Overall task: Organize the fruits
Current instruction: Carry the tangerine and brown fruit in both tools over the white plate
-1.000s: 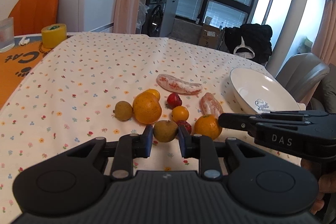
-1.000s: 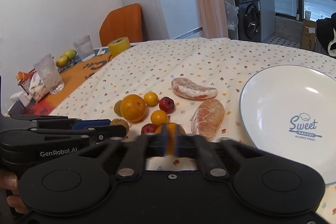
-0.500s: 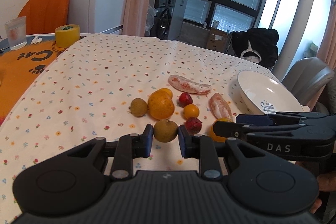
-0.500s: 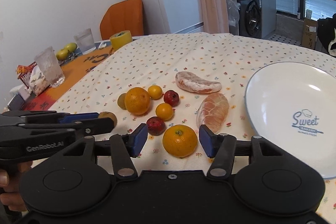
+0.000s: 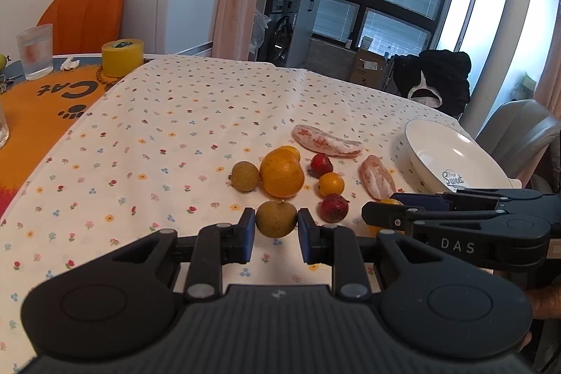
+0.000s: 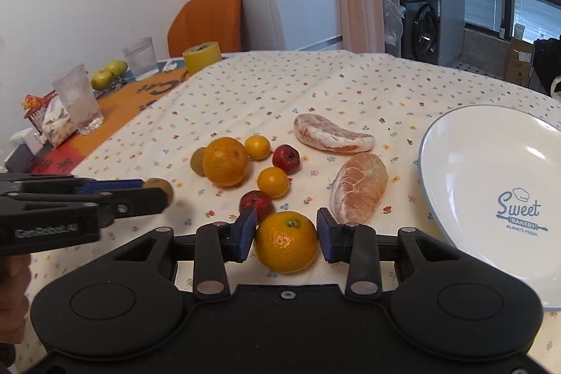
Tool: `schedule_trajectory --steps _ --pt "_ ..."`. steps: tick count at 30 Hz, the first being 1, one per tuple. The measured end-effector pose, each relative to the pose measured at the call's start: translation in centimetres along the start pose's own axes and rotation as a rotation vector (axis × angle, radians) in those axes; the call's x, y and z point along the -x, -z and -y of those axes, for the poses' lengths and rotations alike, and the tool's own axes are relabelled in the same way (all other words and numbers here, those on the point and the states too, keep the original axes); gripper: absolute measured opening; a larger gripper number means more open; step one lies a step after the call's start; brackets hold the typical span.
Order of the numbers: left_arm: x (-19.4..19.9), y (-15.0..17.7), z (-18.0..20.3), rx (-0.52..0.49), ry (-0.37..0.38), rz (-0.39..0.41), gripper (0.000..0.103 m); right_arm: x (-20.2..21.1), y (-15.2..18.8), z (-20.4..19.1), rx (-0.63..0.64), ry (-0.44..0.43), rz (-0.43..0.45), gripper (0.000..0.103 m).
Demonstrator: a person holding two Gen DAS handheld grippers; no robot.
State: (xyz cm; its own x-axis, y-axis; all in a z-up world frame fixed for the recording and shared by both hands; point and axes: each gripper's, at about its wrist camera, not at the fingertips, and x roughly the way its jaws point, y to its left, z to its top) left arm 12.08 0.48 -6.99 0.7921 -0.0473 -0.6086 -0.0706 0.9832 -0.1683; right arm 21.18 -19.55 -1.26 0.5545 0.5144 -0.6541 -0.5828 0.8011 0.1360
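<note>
My left gripper (image 5: 276,235) is shut on a brown-green round fruit (image 5: 276,219), held just above the flowered tablecloth; the right wrist view shows that fruit (image 6: 160,187) at its tip. My right gripper (image 6: 286,235) has its pads against both sides of a mandarin (image 6: 286,242) near the table's front. Beyond lie a large orange (image 6: 226,162), a second brown fruit (image 6: 198,162), two small oranges (image 6: 257,147) (image 6: 272,182), two red fruits (image 6: 286,159) (image 6: 256,202) and two peeled pomelo segments (image 6: 333,139) (image 6: 359,188).
A white "Sweet Bakery" plate (image 6: 491,146) sits at the right edge of the table. On the left, an orange mat (image 5: 38,107) carries glasses (image 6: 75,104), a yellow tape roll (image 5: 122,56) and green apples (image 6: 108,72). An orange chair (image 5: 84,18) and a grey chair (image 5: 522,128) flank the table.
The right gripper went from shut to wide open, then closed onto the mandarin. The left gripper has kept hold of the brown-green fruit and pulled back a little from the pile.
</note>
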Motion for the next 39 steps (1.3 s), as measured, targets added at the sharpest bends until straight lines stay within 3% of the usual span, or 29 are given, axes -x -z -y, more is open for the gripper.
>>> schedule_trajectory --steps 18,39 --pt "0.1 -1.4 4.3 -0.065 0.065 0.041 0.024 4.7 -1.1 2.4 -0.029 0.031 0.117 0.035" --pt "-1.8 -2.3 9.3 -0.141 0.134 0.038 0.024 7.7 0.2 8.1 -0.133 0.108 0.154 0.035"
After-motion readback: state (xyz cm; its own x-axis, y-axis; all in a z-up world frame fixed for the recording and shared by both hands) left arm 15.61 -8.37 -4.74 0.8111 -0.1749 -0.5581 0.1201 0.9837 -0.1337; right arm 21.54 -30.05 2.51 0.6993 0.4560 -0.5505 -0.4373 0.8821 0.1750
